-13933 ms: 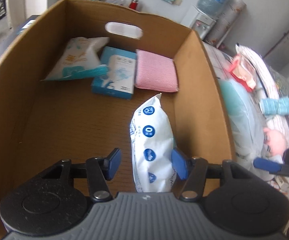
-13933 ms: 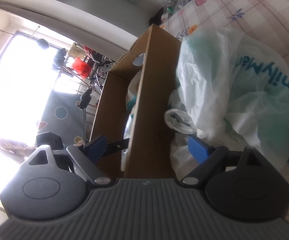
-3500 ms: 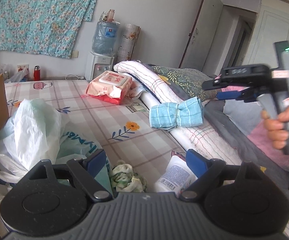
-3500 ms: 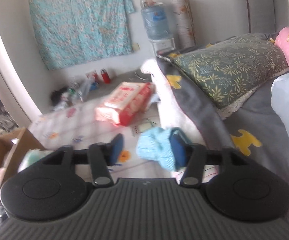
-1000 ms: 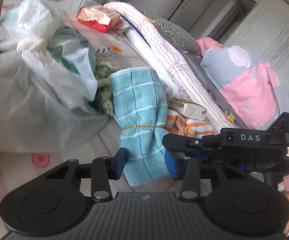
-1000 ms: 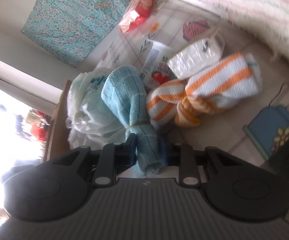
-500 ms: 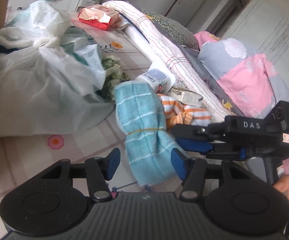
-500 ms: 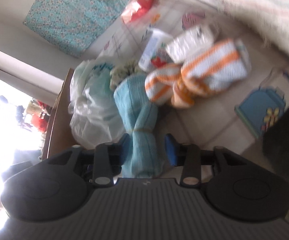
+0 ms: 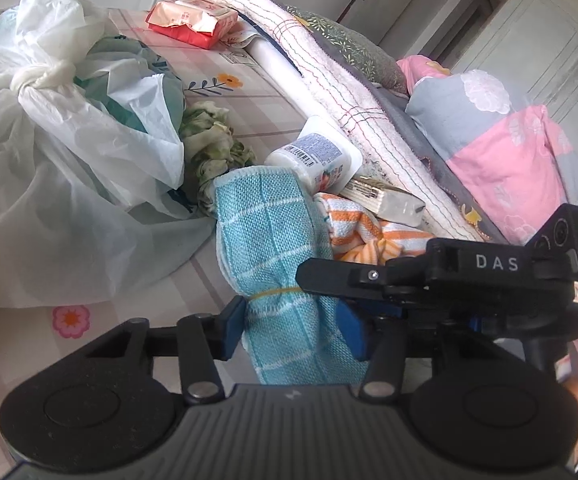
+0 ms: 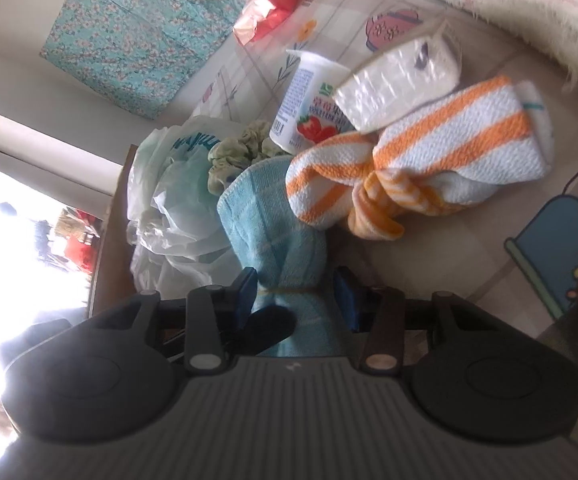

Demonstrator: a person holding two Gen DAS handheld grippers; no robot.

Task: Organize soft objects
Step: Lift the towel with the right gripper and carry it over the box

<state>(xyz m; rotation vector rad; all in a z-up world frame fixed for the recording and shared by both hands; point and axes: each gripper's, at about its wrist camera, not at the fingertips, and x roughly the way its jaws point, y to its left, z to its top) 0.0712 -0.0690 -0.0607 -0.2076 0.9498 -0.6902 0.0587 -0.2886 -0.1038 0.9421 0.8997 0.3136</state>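
Note:
A light blue checked towel [image 9: 273,264], tied at the waist with a yellow band, lies on the patterned mat; it also shows in the right wrist view [image 10: 277,216]. My left gripper [image 9: 293,330] is closed against the towel's sides at its waist. My right gripper [image 10: 295,294] straddles the same waist with a gap on each side; its black body [image 9: 489,280] crosses from the right. An orange-striped towel [image 10: 417,160] lies just behind the blue one, also in the left wrist view [image 9: 361,232].
A knotted white plastic bag [image 9: 61,152] fills the left. A green scrunched cloth [image 9: 213,148], a yogurt cup [image 9: 321,156] and a wrapped white block [image 10: 397,80] lie near the towels. A red tissue pack [image 9: 193,20] and rolled bedding [image 9: 329,80] lie behind. A cardboard box edge [image 10: 109,216] stands beyond the bag.
My left gripper has closed in on the blue towel's waist. My right gripper, shut on it a second ago, has opened and stays astride it. The towel has settled onto the mat.

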